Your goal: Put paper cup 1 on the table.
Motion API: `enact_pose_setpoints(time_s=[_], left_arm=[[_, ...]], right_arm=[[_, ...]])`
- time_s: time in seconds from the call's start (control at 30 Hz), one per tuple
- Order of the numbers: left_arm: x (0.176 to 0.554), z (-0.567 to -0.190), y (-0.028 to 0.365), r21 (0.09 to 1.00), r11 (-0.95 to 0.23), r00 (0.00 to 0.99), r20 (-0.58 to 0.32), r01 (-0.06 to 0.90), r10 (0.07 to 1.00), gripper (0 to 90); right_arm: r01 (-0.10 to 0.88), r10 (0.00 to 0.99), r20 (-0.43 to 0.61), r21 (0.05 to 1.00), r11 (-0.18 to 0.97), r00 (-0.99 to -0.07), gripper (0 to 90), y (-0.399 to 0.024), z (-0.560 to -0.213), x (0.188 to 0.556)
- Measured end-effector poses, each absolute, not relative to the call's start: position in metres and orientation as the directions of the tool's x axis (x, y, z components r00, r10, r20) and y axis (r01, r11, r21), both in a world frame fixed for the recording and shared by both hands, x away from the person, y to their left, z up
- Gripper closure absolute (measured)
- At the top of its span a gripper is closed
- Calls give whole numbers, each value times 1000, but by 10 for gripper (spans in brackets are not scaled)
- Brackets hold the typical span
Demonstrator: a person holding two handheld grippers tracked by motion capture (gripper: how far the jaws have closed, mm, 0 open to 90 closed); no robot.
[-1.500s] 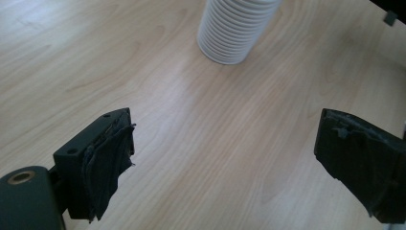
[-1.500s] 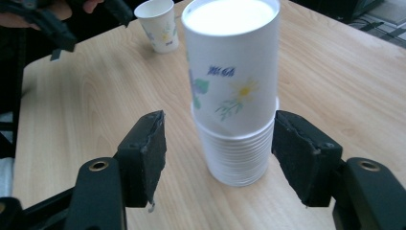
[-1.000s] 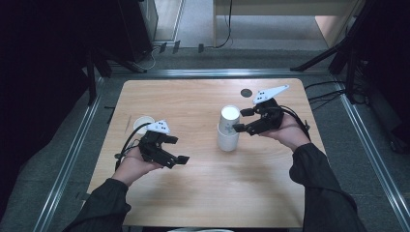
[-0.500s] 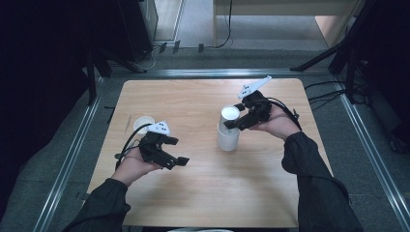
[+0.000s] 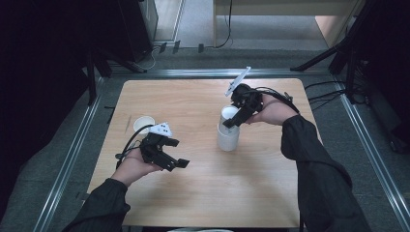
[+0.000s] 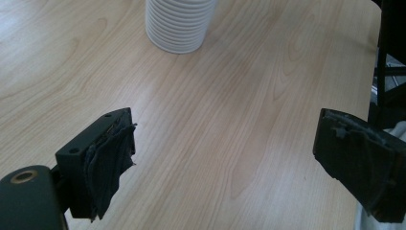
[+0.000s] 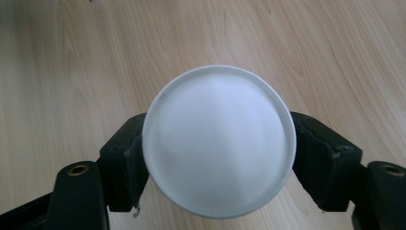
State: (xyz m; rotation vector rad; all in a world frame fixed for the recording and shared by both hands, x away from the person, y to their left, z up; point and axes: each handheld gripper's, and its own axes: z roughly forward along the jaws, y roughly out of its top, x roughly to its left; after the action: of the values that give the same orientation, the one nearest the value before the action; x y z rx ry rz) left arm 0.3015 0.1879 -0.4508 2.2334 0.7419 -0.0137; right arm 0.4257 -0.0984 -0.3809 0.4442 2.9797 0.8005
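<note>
the right gripper [image 5: 235, 117], pointing down, seems clenched on the top cup [image 7: 219, 141] of the stack [image 5: 227, 137]; its jaws have just been closing. the left gripper [image 5: 178, 163] is released.

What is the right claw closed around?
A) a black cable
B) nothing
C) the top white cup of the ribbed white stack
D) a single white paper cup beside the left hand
C: the right claw has a jaw against each side of the top white cup, above the ribbed white stack.

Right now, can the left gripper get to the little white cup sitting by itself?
Probably yes. The left gripper has open, empty jaws, and the single cup stands close behind that hand on bare table, with nothing between them.
</note>
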Motion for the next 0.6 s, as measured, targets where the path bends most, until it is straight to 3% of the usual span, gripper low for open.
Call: enact_pose_setpoints(time_s=[0.13, 0.6], left_arm=[[301, -452, 187, 667, -543, 833, -228, 510, 504, 73], [301, -453, 187, 664, -553, 838, -223, 504, 497, 73]], right_arm=[[264, 272, 50, 464, 846, -961, 321, -95, -377, 428], [243, 258, 27, 439, 865, -966, 330, -90, -367, 426]])
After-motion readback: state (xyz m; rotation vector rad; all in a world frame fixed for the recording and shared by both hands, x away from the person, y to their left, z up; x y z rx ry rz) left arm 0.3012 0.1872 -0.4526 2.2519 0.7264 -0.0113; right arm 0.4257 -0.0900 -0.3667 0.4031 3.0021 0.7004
